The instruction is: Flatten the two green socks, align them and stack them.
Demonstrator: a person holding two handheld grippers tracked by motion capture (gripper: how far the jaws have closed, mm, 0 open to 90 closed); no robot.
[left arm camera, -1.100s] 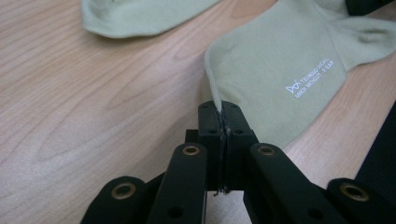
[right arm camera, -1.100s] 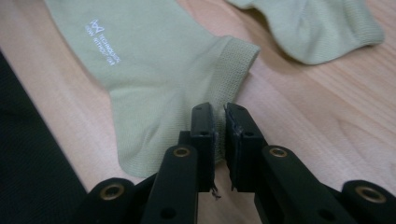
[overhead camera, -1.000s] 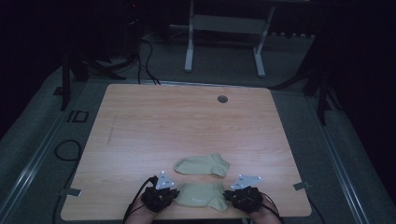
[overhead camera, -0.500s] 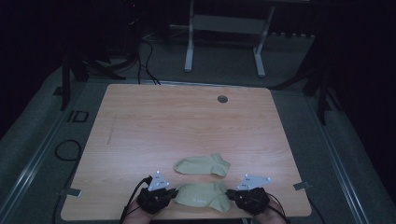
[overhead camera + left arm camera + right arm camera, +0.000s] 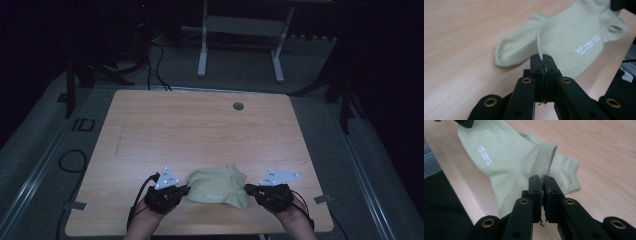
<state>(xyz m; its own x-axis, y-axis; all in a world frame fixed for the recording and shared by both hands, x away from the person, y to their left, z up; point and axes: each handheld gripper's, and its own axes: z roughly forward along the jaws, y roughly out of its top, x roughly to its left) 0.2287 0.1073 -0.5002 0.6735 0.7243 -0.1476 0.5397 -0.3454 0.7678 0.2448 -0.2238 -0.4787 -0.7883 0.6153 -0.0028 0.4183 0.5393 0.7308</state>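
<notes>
Near the front edge of the wooden table (image 5: 200, 125), about midway along it, a pale green sock (image 5: 217, 186) hangs stretched between the two grippers. The left gripper (image 5: 184, 190) pinches one end of it and the right gripper (image 5: 248, 188) pinches the other, each held in one of the person's hands at the front edge.

In the left gripper view, the fingers (image 5: 537, 67) are pressed together on a thin edge of the sock's fabric, which rises out of them in a narrow fold. The held sock (image 5: 574, 37) spreads beyond, with small white lettering (image 5: 587, 46) printed on its side. Behind and below it a second sock (image 5: 516, 45) of the same colour lies flat on the table, partly covered by the held one, its rounded end pointing towards the left of that view.

In the right gripper view, the fingers (image 5: 535, 186) are closed on the sock just under its ribbed cuff (image 5: 544, 158). The sock's body runs up and to the left, lettering (image 5: 485, 155) showing, to where the tip of the other gripper grips it at the top corner. The second sock (image 5: 566, 176) peeks out beyond the held one, flat on the wood.

A small round grommet (image 5: 238, 106) sits near the table's far edge, well apart from the socks.
</notes>
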